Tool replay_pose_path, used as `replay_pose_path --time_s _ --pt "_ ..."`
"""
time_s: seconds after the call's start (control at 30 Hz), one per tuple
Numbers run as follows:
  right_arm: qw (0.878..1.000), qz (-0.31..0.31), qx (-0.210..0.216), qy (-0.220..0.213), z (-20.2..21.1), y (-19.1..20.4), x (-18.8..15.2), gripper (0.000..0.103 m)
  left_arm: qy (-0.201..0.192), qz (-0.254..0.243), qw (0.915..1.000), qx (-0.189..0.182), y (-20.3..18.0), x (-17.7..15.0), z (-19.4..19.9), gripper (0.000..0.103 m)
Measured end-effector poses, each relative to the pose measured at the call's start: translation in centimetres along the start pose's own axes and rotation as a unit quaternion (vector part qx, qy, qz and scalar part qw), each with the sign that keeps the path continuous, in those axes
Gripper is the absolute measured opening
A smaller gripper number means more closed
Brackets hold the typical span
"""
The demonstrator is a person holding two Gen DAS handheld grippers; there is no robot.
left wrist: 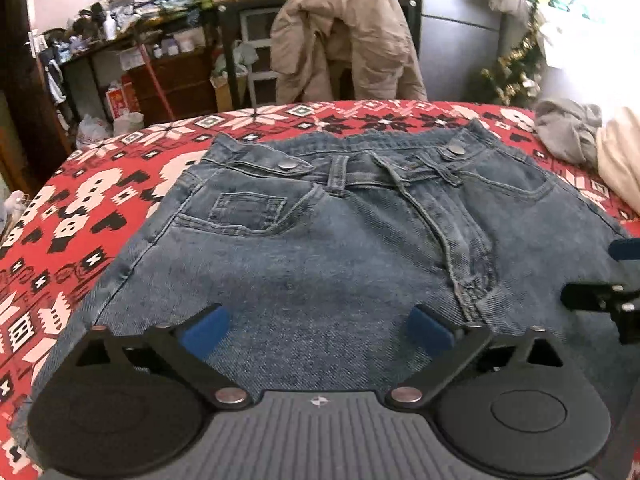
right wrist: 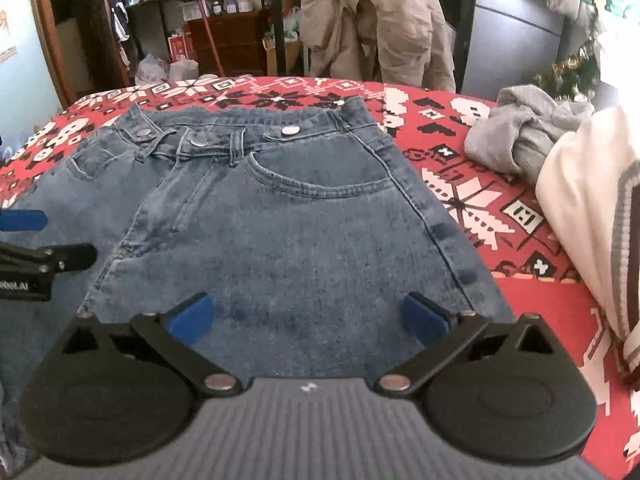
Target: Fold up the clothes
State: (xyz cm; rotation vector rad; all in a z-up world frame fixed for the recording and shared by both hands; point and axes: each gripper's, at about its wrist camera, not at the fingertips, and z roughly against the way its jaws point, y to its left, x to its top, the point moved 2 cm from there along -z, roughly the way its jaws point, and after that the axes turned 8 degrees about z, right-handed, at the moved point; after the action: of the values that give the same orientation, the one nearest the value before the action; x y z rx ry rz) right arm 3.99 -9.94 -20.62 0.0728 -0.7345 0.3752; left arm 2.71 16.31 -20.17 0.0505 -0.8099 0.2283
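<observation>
Both grippers' jaws gape, empty, over the jeans [left wrist: 320,248]

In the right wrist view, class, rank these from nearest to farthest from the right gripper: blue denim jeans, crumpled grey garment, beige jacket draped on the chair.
1. Blue denim jeans, directly below the right gripper.
2. Crumpled grey garment, right, on the red patterned cover.
3. Beige jacket, behind the bed.
</observation>
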Motion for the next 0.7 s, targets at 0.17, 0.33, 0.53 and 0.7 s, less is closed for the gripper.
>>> replay_pose_path --time_s 0.17,0.33,0.53,0.7 --pt "0.999 0.004 -0.017 -0.034 0.0 0.5 -0.9 0.102 -0.044 -0.007 0.999 0.007 -0.3 -1.0 0.3 0.103" --pt "0.999 0.01 -0.018 -0.038 0.1 0.4 -1.0 0.102 -0.045 -0.033 0.9984 0.013 -0.7 -0.6 0.3 0.103" --pt "0.999 -0.015 -0.016 -0.036 1.2 -0.9 0.8 0.087 -0.028 -0.007 0.9991 -0.032 1.0 2.3 0.7 0.078" --pt "0.998 -0.027 -0.002 -0.052 1.1 -3.1 5.1 0.064 -0.049 -0.011 0.9985 -0.022 3.9 6.9 -0.9 0.043"
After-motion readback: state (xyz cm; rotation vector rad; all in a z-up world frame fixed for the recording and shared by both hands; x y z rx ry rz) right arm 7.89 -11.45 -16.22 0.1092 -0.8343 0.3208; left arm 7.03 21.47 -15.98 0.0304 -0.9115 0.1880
